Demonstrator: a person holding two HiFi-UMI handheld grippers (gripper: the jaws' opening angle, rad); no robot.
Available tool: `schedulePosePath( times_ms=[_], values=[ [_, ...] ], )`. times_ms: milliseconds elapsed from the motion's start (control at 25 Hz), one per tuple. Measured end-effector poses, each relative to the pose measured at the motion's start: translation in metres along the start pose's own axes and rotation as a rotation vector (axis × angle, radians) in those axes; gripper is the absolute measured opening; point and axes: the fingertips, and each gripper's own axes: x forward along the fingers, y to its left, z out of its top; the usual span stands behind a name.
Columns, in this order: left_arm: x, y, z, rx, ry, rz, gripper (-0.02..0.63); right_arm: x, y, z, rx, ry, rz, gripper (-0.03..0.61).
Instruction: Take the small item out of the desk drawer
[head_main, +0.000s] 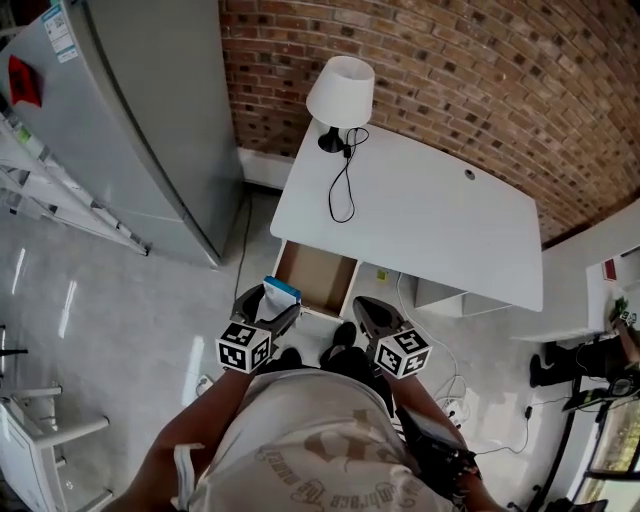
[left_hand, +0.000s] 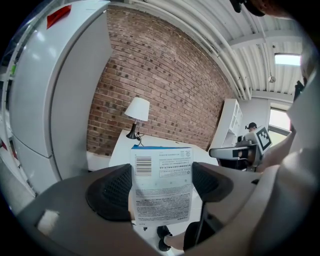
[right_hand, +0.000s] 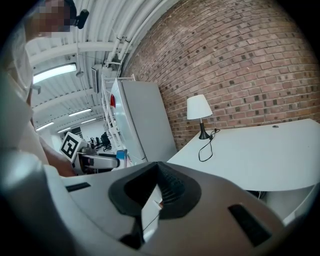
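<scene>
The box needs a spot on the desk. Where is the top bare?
Most of the desk is bare, from the cord rightward to its right edge, bar a small hole. The back left corner is crowded by the lamp and cord. The box is in the left gripper.

packet (left_hand: 161, 170) print too small to read — head view: mostly hidden by left claw (head_main: 270, 303); fridge (head_main: 130, 120) cut off at edge

We've got a small box (head_main: 282, 290) in our L hand-held gripper (head_main: 268, 306). Open drawer (head_main: 315, 278) sits just ahead of it, R hand-held gripper (head_main: 372, 316) alongside, lamp (head_main: 340, 92) far beyond on counter (head_main: 440, 215).
</scene>
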Motion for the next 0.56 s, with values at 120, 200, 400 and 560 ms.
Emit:
schedulePosePath(
  times_ms=[120,200,400,560],
  values=[
    [-0.013,-0.001,0.001,-0.002,-0.010,0.011,0.379,-0.005,0.011,0.003,-0.010,-0.005,0.001,0.005],
    [-0.010,0.000,0.003,0.004,-0.011,0.011,0.379,-0.006,0.008,0.005,-0.010,-0.014,-0.007,0.005],
    [-0.004,-0.003,0.003,0.018,-0.011,0.003,0.379,-0.011,0.002,0.003,-0.005,-0.023,-0.022,0.005],
    [0.006,-0.005,0.000,0.017,-0.013,-0.002,0.379,-0.010,-0.006,0.000,-0.006,-0.024,-0.034,0.005]
  ],
)
